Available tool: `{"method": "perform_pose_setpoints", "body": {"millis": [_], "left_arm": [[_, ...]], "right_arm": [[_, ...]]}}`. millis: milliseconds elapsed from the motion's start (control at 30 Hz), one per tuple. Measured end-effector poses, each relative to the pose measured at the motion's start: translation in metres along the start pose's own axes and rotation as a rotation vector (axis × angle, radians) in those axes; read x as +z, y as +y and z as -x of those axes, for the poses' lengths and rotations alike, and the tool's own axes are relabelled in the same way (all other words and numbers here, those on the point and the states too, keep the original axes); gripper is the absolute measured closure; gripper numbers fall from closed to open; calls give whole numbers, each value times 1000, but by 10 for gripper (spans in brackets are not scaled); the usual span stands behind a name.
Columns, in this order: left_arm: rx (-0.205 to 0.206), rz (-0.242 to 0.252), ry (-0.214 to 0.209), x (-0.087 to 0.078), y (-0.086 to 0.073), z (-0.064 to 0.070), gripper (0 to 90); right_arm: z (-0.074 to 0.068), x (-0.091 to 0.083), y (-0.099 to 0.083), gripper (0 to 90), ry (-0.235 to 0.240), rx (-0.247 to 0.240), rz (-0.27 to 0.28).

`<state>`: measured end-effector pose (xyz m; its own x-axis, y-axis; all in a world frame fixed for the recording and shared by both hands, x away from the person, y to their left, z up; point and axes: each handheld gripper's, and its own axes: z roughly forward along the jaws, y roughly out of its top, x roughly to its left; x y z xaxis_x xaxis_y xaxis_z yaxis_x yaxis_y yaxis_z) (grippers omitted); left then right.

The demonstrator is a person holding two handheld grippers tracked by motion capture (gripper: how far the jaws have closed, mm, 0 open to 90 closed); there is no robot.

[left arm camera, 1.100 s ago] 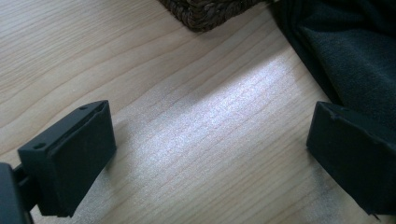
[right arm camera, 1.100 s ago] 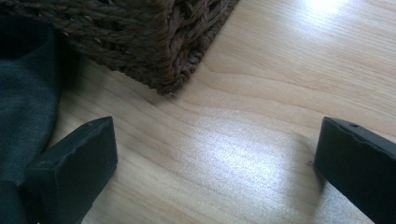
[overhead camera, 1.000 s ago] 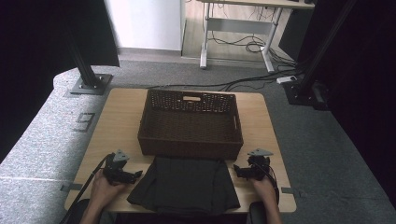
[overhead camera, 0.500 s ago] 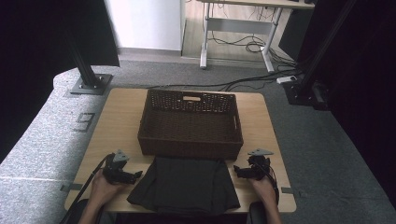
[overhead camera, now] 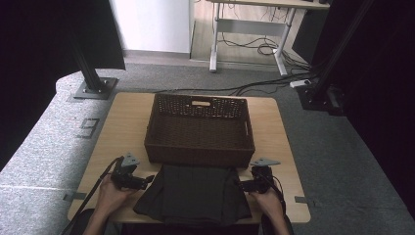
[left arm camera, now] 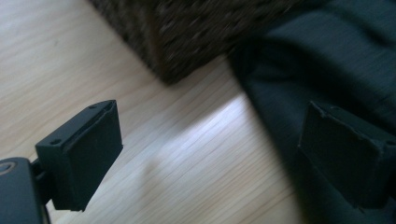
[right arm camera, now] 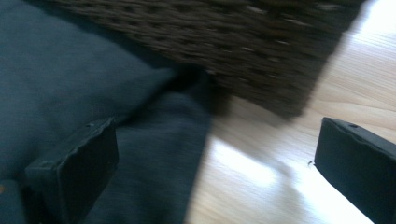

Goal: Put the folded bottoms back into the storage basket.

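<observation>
A dark folded garment (overhead camera: 195, 195) lies flat at the front of the wooden table (overhead camera: 122, 127), just before a dark wicker basket (overhead camera: 199, 131). My left gripper (overhead camera: 145, 182) sits at the cloth's left edge, open, one jaw over bare wood and the other over the garment (left arm camera: 336, 70). The basket's corner (left arm camera: 187, 51) shows beyond the jaws. My right gripper (overhead camera: 241, 185) is at the cloth's right edge, open, straddling the garment (right arm camera: 93, 93) and the wood, with the basket (right arm camera: 233, 51) close ahead.
The basket looks empty and fills the middle of the table. Bare wood (overhead camera: 279, 122) runs down both sides of it. Black stand bases (overhead camera: 93, 88) rest on the grey floor past the table, and cables (overhead camera: 254, 88) trail behind.
Both grippers have edged slightly inward toward the garment's side edges. The garment and basket lie as before.
</observation>
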<state>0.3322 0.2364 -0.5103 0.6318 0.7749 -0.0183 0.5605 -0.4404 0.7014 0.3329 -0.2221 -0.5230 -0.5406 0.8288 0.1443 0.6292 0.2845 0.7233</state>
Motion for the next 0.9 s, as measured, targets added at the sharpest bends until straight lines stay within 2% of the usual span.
{"method": "perform_pose_setpoints", "body": {"millis": [100,167,233,267,300,333,400,467,500,533,600,767,900], "left_arm": [[-1,11,-11,0,6,4,51],[-4,22,-39,4,14,12,45],[-2,22,-48,6,17,15,37],[3,19,-62,11,22,22,32],[3,19,-62,11,22,22,28],[9,16,-77,17,25,30,21],[13,14,-84,20,26,33,16],[23,-5,-86,26,27,39,12],[35,-31,-74,33,25,42,10],[35,-31,-74,33,25,42,8],[44,-66,-55,40,22,43,1],[38,-69,-54,39,20,42,0],[8,-73,-70,39,15,38,0]], "right_arm": [[-7,1,2,0,13,-9,-3],[-17,5,5,0,34,-14,-15],[-23,8,7,0,41,-14,-22],[-26,10,8,0,44,-11,-26],[-26,10,8,0,44,-11,-26],[-32,14,10,0,57,-5,-37],[-34,15,10,0,62,-5,-39],[-39,19,13,0,62,9,-35],[-39,19,13,0,65,19,-36],[-39,19,13,0,65,19,-36],[-40,21,13,0,72,34,-35],[-39,27,10,0,73,45,-64],[-38,29,9,0,59,44,-78]]}}
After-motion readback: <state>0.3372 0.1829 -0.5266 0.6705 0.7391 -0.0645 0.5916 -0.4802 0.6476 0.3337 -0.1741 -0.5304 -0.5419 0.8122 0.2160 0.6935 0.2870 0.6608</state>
